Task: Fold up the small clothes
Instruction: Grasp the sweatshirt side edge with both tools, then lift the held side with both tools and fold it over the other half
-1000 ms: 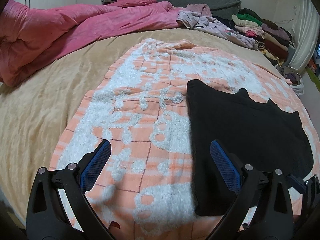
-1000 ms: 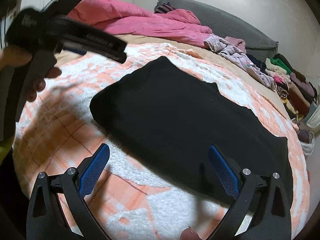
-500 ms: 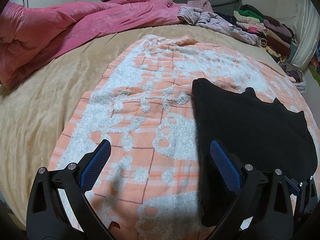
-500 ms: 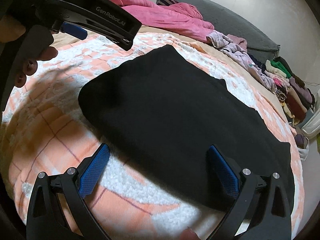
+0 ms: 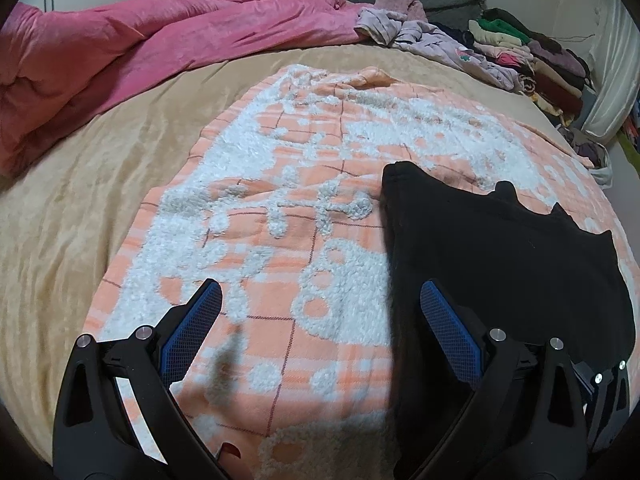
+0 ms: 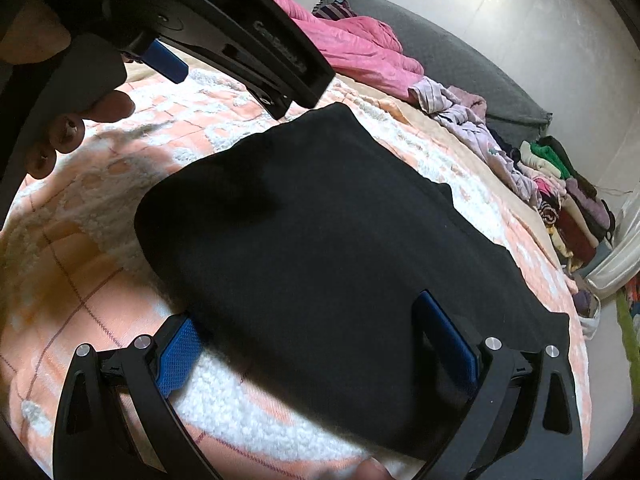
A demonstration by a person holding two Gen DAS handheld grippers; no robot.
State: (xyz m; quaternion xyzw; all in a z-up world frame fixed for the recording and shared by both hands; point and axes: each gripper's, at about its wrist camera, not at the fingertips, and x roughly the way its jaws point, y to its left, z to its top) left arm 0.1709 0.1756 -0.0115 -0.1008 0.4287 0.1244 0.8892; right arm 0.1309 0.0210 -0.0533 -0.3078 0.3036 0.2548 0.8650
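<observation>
A black garment (image 5: 500, 264) (image 6: 320, 232) lies flat on an orange-and-white fleecy blanket (image 5: 280, 200) (image 6: 80, 208) on the bed. My left gripper (image 5: 320, 328) is open above the blanket, its right finger over the garment's left edge. My right gripper (image 6: 312, 344) is open and low over the garment's near edge, the cloth lying between its fingers. The left gripper's body and the hand holding it (image 6: 72, 120) fill the upper left of the right wrist view.
A pink duvet (image 5: 140, 48) is bunched at the bed's far left. Loose pale clothes (image 5: 432, 36) and a pile of folded clothes (image 5: 536, 60) sit at the far right. A tan sheet (image 5: 80, 200) covers the bed; a grey headboard cushion (image 6: 460, 60) runs behind.
My right gripper has moved down and forward, close over the garment's near edge. The left gripper has shifted slightly; it now looms larger in the right wrist view.
</observation>
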